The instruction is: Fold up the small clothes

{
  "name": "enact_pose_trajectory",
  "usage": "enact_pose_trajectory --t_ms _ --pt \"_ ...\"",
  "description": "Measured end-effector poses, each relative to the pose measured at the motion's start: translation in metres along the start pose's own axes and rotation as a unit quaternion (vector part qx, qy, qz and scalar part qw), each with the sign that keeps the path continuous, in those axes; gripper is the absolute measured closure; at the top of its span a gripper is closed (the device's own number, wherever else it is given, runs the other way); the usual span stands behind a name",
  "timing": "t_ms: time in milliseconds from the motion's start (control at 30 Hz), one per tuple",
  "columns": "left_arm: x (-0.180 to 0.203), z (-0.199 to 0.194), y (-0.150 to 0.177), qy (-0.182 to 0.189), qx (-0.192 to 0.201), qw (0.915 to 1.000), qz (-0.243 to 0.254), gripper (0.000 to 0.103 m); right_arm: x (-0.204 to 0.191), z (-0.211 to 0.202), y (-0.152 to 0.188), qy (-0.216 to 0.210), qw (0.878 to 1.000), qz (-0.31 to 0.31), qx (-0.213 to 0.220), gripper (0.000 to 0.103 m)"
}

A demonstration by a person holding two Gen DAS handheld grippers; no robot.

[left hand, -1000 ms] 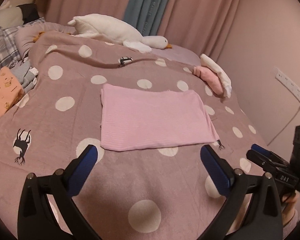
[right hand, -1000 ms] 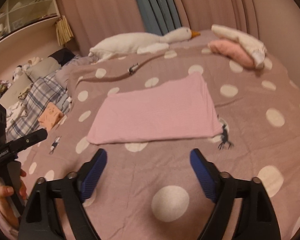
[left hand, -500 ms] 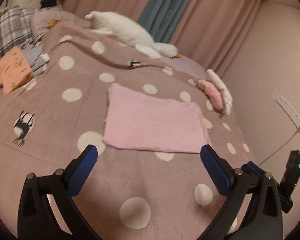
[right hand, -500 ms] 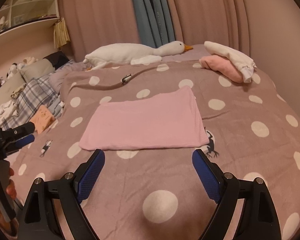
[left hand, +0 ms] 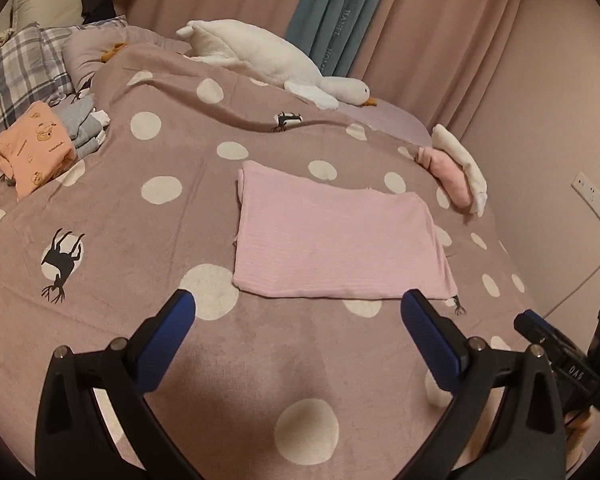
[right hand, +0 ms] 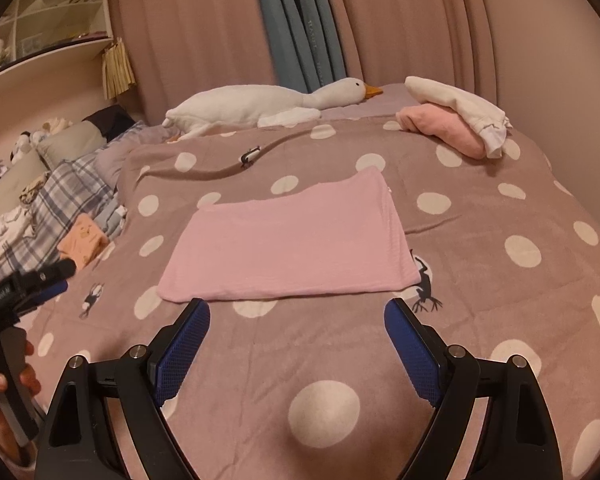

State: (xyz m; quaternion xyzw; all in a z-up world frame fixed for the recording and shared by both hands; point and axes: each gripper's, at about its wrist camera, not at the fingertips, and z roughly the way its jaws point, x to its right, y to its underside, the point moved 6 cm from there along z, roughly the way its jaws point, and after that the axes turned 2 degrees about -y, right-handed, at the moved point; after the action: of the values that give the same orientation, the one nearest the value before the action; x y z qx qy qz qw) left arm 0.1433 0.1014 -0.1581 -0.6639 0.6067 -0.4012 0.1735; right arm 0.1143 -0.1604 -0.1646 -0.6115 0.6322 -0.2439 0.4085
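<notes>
A wide bed under a mauve blanket with white polka dots (left hand: 180, 152) fills both views. At its middle lies a pale pink knit garment, folded into a flat rectangle (left hand: 332, 244), just where it lay a second ago; only the cameras have shifted slightly, so the next fold is probably not yet begun. Behind it rests a long white plush goose (left hand: 268, 64). The left gripper (left hand: 298, 320) and the right gripper (right hand: 296, 332) both hover short of the garment's near edge, blue-padded fingers spread wide and empty. The left view alone shows a stack of folded orange and grey clothes (left hand: 44, 144); the right view alone shows wall shelves (right hand: 40, 28).
</notes>
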Motion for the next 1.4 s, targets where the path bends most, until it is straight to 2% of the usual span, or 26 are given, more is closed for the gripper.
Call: enact_pose_trajectory --t_ms 167,400,533,1000,1400 --pt "-0.004 0.011 0.002 -0.023 -0.007 0.9996 0.018 0.000 0.000 0.009 0.001 0.001 1.000 0.003 -0.009 0.014" --pt "-0.005 0.029 0.001 -0.024 -0.024 0.9991 0.024 0.000 0.004 0.022 0.000 0.002 1.000 0.007 -0.020 0.014" --pt "-0.004 0.041 0.003 0.000 -0.041 0.9990 0.018 0.000 0.006 0.030 0.000 0.003 1.000 0.010 -0.026 0.014" --pt "-0.012 0.077 0.003 0.024 -0.082 0.9963 -0.007 0.000 0.010 0.057 -0.006 0.000 0.999 0.022 -0.042 0.014" --pt "-0.032 0.103 0.003 0.061 -0.126 0.9889 -0.050 0.000 0.004 0.080 -0.010 -0.020 0.998 0.030 -0.059 0.014"
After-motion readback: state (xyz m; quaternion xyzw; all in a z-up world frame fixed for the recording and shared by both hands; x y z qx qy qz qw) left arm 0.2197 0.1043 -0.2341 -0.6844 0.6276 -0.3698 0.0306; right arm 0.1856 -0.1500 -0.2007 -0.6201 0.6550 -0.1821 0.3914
